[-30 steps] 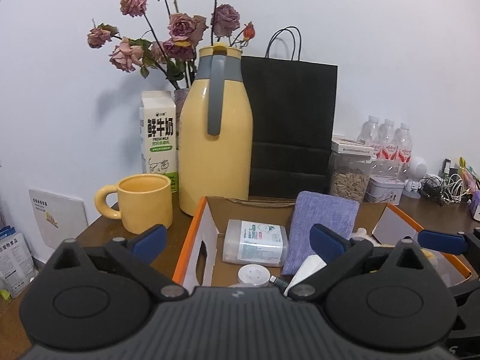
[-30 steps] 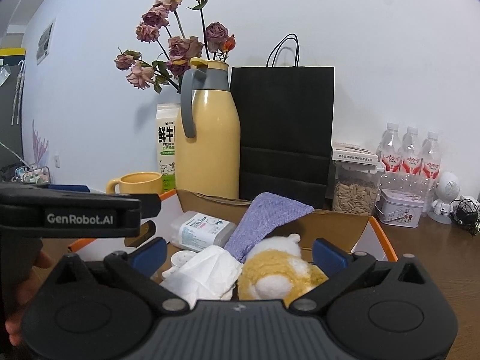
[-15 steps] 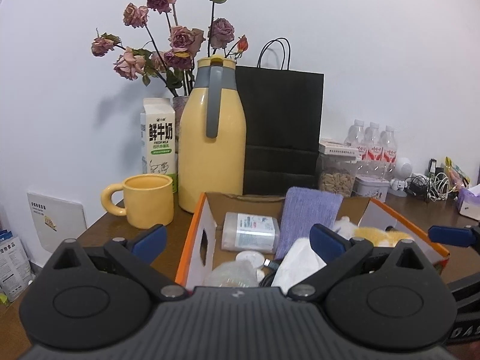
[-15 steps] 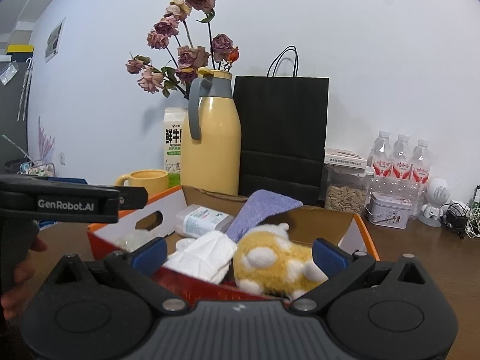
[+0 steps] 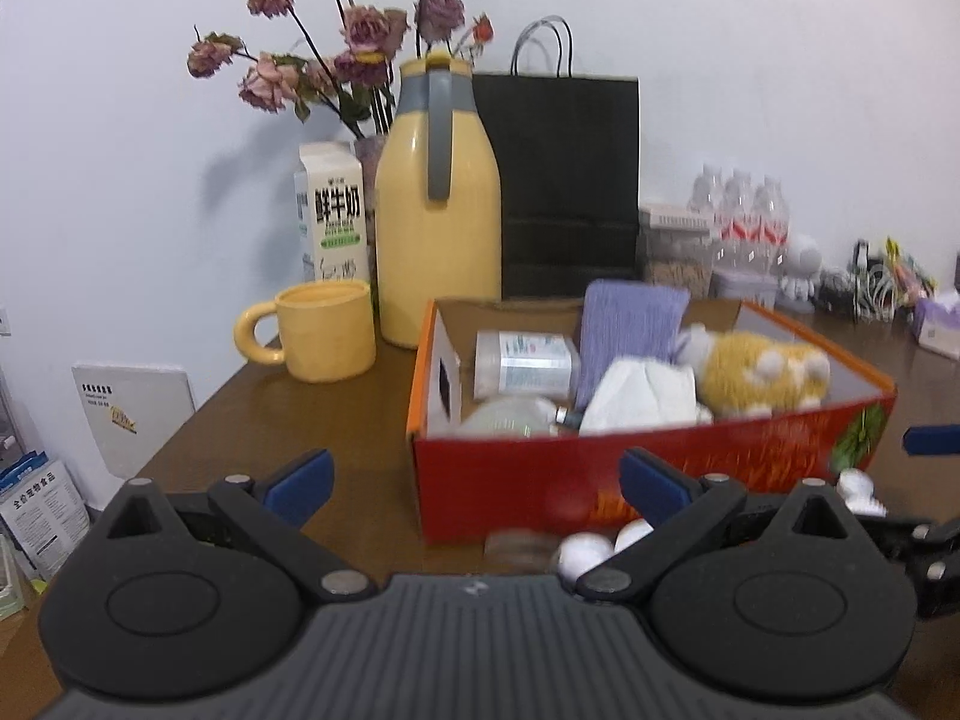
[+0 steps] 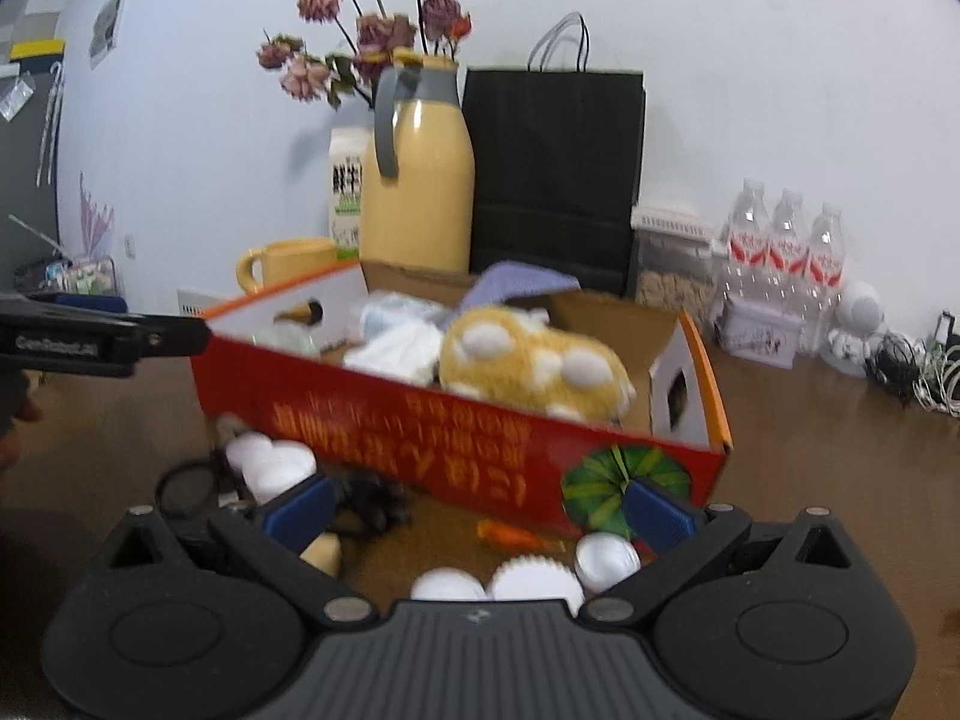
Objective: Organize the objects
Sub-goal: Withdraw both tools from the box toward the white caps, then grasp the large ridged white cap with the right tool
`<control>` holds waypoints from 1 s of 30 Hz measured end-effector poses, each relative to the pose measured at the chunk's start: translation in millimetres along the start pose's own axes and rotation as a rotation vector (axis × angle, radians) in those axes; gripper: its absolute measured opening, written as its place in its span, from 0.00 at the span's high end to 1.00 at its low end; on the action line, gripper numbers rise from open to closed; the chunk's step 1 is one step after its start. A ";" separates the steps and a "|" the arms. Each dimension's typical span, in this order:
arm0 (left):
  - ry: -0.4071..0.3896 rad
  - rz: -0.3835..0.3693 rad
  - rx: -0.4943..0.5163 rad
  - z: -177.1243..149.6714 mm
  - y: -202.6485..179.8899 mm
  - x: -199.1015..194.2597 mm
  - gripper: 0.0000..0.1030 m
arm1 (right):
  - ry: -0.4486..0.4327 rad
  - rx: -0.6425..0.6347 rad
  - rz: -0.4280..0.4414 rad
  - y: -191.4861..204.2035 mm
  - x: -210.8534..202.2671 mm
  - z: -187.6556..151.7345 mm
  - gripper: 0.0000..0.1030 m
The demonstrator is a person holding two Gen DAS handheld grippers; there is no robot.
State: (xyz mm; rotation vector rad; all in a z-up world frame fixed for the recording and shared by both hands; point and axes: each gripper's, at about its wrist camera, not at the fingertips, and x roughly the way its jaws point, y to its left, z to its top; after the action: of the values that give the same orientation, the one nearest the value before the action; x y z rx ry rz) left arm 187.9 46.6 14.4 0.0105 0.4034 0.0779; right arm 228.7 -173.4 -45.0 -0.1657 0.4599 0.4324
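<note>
Left wrist view: beyond the left gripper [image 5: 474, 477], jaws spread and empty, the box [image 5: 630, 468] holds a plush [image 5: 759, 369], tissue [image 5: 645, 393], cloth [image 5: 633, 318] and bottle [image 5: 522, 357]; mug [image 5: 324, 330] and flask [image 5: 441, 204] stand behind.

Right wrist view: the right gripper [image 6: 477, 507], jaws spread and empty, has white caps [image 6: 528, 582] on the bench [image 6: 840, 450] between its jaws, barely seen leftward.

Both wrist cameras looked level across the desk [image 5: 372, 420] toward the wall, each from just behind its own spread jaws. The left view sat near the box's [image 5: 600, 468] left front corner; the right view sat nearer its right front, low over small items. Both shared the box, flask [image 6: 420, 192] and bag [image 6: 552, 168].
</note>
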 end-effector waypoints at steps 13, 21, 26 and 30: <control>0.109 -0.016 0.030 -22.4 0.8 -1.8 0.00 | 0.094 0.020 -0.026 -25.4 -6.9 -19.7 0.02; 0.140 -0.026 0.026 -27.8 0.4 -0.3 0.00 | 0.138 0.042 0.013 -43.7 0.4 -24.8 0.39; 0.157 -0.030 0.022 -29.3 -0.5 1.7 0.00 | 0.154 0.055 0.059 -45.3 13.3 -21.8 0.56; 0.168 -0.028 0.019 -29.6 -1.1 3.7 0.00 | 0.145 0.032 0.093 -38.5 13.6 -20.5 0.65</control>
State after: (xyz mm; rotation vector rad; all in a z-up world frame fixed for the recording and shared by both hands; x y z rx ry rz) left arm 179.8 45.7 -14.2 0.0168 0.5721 0.0470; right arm 248.5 -208.1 -67.2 -0.1460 0.6182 0.5058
